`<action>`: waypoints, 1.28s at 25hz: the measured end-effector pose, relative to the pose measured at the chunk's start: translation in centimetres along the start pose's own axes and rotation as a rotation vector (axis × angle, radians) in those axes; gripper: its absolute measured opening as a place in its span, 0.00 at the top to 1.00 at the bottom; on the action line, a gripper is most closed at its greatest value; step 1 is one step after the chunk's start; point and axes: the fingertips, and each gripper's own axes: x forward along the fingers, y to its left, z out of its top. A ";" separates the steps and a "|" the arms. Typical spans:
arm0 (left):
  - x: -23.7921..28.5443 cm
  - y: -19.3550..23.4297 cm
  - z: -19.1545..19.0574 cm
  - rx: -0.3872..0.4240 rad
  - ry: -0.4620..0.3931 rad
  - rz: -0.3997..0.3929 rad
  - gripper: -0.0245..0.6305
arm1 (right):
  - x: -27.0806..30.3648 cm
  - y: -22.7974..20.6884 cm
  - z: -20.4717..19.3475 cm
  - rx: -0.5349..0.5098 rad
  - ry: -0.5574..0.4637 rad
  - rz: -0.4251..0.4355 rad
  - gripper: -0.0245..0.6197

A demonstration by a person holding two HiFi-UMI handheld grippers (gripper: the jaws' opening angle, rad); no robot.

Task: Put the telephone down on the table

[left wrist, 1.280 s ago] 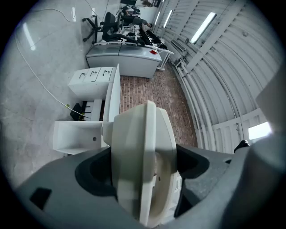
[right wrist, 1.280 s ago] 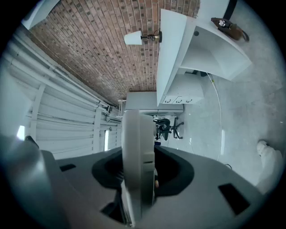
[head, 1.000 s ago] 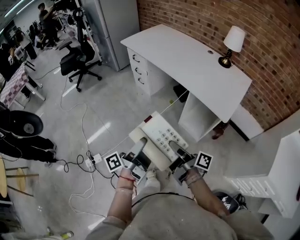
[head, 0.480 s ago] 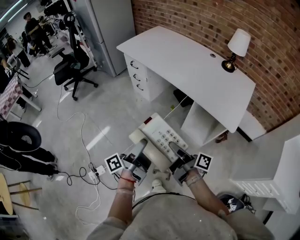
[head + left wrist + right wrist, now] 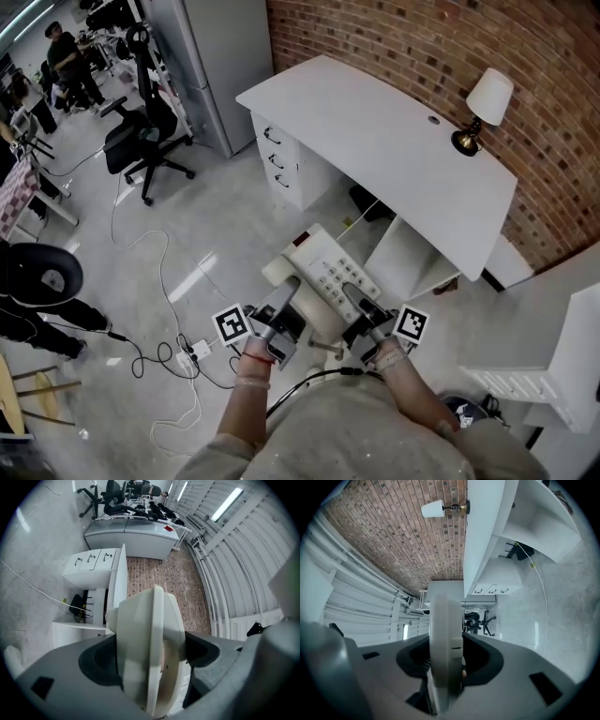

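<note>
A cream desk telephone [image 5: 323, 281] with a keypad hangs in the air in front of me, over the floor and short of the white desk [image 5: 375, 141]. My left gripper [image 5: 281, 309] is shut on its left side, where the handset lies. My right gripper [image 5: 361, 312] is shut on its right edge. In the left gripper view the telephone [image 5: 147, 653] fills the gap between the jaws. The right gripper view shows its thin edge [image 5: 445, 653] clamped the same way. The desk [image 5: 485, 531] lies ahead in that view.
A lamp [image 5: 480, 112] stands at the desk's far right end, by the brick wall. The desk has a drawer unit [image 5: 281, 155] on its left. A power strip and cables [image 5: 192, 352] lie on the floor. An office chair [image 5: 141, 136] stands at the left.
I have come a little closer to the desk with the telephone. Both grippers have kept their hold on it.
</note>
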 end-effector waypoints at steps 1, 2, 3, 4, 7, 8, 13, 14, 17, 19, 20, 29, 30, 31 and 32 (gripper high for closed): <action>0.2 0.2 0.4 -0.002 -0.003 0.000 0.34 | 0.4 -0.1 0.3 -0.003 0.003 -0.003 0.71; 0.5 0.3 0.7 -0.005 -0.005 0.000 0.34 | 0.8 -0.2 0.5 -0.003 0.006 -0.006 0.71; 0.8 0.5 1.1 -0.007 -0.008 0.000 0.34 | 1.2 -0.3 0.8 -0.001 0.009 -0.008 0.71; 1.1 0.8 1.4 -0.008 -0.009 0.001 0.34 | 1.6 -0.5 1.1 0.002 0.013 -0.010 0.71; 2.3 1.6 3.1 -0.002 -0.015 0.009 0.34 | 3.4 -1.0 2.4 0.009 0.027 -0.008 0.71; 2.8 1.7 3.8 0.001 -0.017 0.011 0.34 | 4.2 -1.2 2.9 0.012 0.032 -0.004 0.71; 5.1 2.0 7.8 0.013 -0.027 0.022 0.34 | 8.5 -1.2 5.2 0.015 0.051 0.006 0.71; 5.7 2.0 8.7 0.015 -0.030 0.020 0.34 | 9.4 -1.1 5.7 0.017 0.054 0.010 0.71; 7.9 2.4 10.6 0.015 -0.031 0.013 0.34 | 11.5 -1.1 7.7 0.018 0.057 0.010 0.71; 9.4 3.0 11.6 0.010 -0.029 0.014 0.34 | 12.7 -1.3 9.2 0.019 0.055 0.005 0.71; 10.1 3.3 12.1 0.008 -0.026 0.017 0.34 | 13.2 -1.4 9.9 0.022 0.055 0.004 0.71; 15.8 4.9 17.6 -0.003 -0.018 0.039 0.34 | 19.0 -2.1 15.4 0.042 0.052 -0.012 0.71; 16.5 5.1 18.2 -0.002 -0.016 0.037 0.34 | 19.6 -2.1 16.0 0.041 0.050 -0.013 0.71; 17.2 5.3 18.7 0.000 -0.012 0.036 0.34 | 20.1 -2.2 16.7 0.040 0.048 -0.014 0.71; 17.9 5.5 19.3 0.002 -0.009 0.036 0.34 | 20.7 -2.3 17.3 0.039 0.046 -0.015 0.71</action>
